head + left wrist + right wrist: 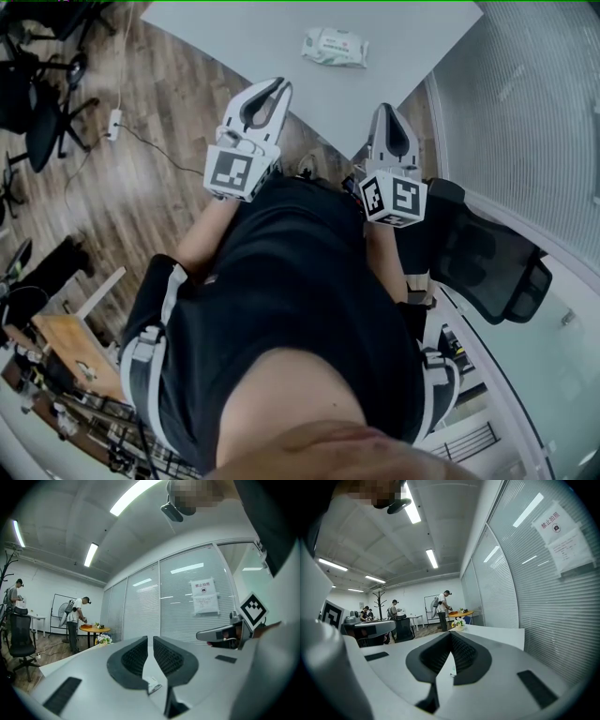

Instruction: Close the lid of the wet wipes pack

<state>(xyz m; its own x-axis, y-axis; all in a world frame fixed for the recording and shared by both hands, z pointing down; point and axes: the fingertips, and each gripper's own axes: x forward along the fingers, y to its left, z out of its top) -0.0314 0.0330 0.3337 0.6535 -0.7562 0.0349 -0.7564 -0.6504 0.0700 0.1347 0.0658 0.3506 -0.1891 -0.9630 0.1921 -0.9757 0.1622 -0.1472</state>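
- Head view: the soft white-and-green wet wipes pack [335, 47] lies on the far part of the pale grey table top [244, 37], well apart from both tools. The white left gripper with dark padded jaws [279, 86] and the matching right gripper [385, 111] are held close to the body by the table's near edge, pointing towards the pack. The pack is too small here to tell whether its lid stands up. A push aimed on a guess could land on the soft body and only dent it.
- Left gripper view: the left gripper [150, 639] has its jaws a thin slit apart with nothing between them. If it is meant to steady the pack, it probably cannot take hold at this width, and a narrow tip could skid off the slick wrapper.
- Right gripper view: the right gripper [451, 634] has its jaws pressed together and empty, which suits a blunt press. With nothing pinning the light pack, a level shove would likely slide it across the smooth table rather than snap the lid down.
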